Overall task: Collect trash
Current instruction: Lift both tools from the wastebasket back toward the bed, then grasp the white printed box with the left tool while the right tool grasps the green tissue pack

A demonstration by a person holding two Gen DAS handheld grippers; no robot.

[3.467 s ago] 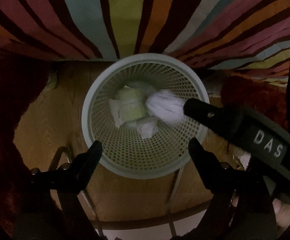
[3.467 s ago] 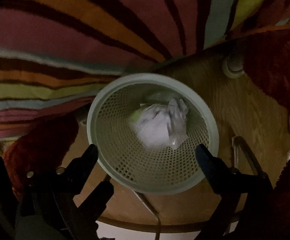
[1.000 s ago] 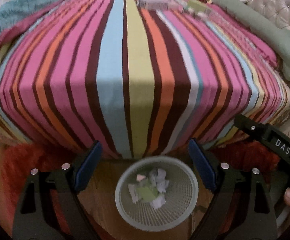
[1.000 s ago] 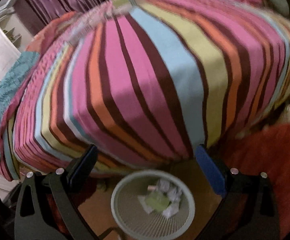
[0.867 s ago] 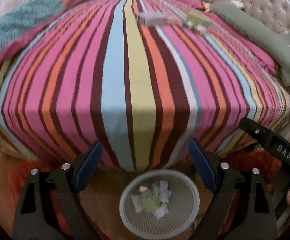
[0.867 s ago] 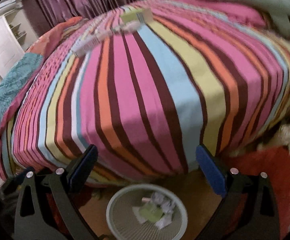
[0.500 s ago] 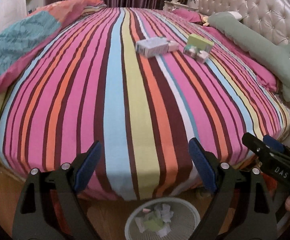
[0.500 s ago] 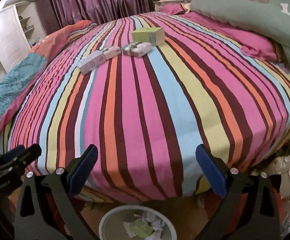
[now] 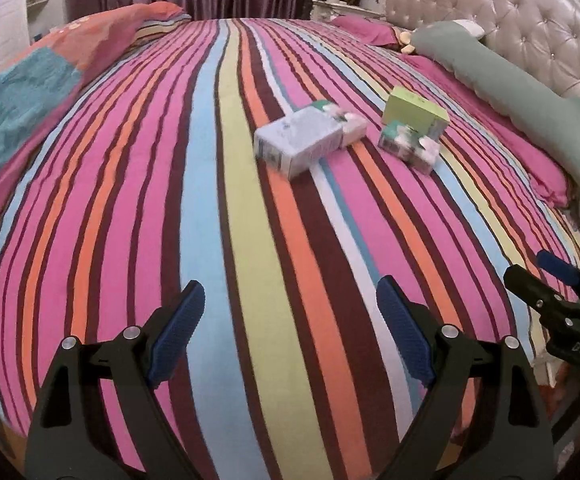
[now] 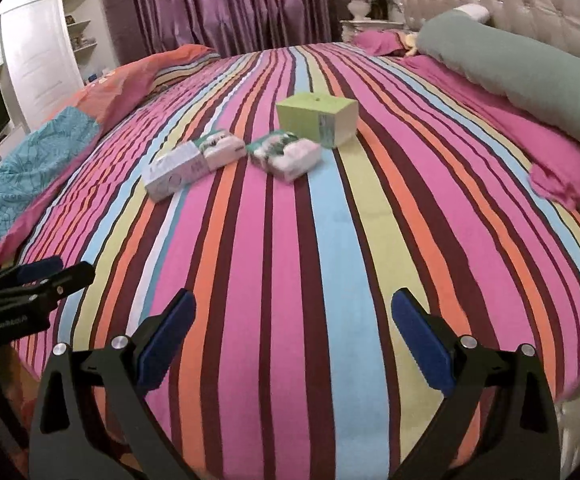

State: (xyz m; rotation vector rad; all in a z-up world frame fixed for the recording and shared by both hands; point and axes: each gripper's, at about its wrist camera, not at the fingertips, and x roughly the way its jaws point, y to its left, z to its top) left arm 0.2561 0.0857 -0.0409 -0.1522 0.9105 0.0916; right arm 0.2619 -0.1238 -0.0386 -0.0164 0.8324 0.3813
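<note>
Four small boxes lie mid-bed on the striped cover (image 10: 290, 264), well ahead of both grippers: a white box (image 10: 174, 170) nearest the left side, a small green-and-white box (image 10: 224, 148) touching its end, a soft pack (image 10: 286, 154) just beside that, and a green box (image 10: 318, 118) behind the pack, close to or touching it.

The left gripper (image 9: 290, 328) has its jaws wide apart with nothing between them; the right gripper (image 10: 292, 334) is the same, spread and empty.

The likeliest trouble is the crowding. The white box and its small neighbour sit end to end, so a jaw closing on one may nudge or drag the other, or take both and drop one on the way. The pack looks soft and could slip or crumple under a pinch. The cover gives under pressure, so fingers pushed low may catch fabric with the box. Both grippers heading for the same cluster could also knock together.
</note>
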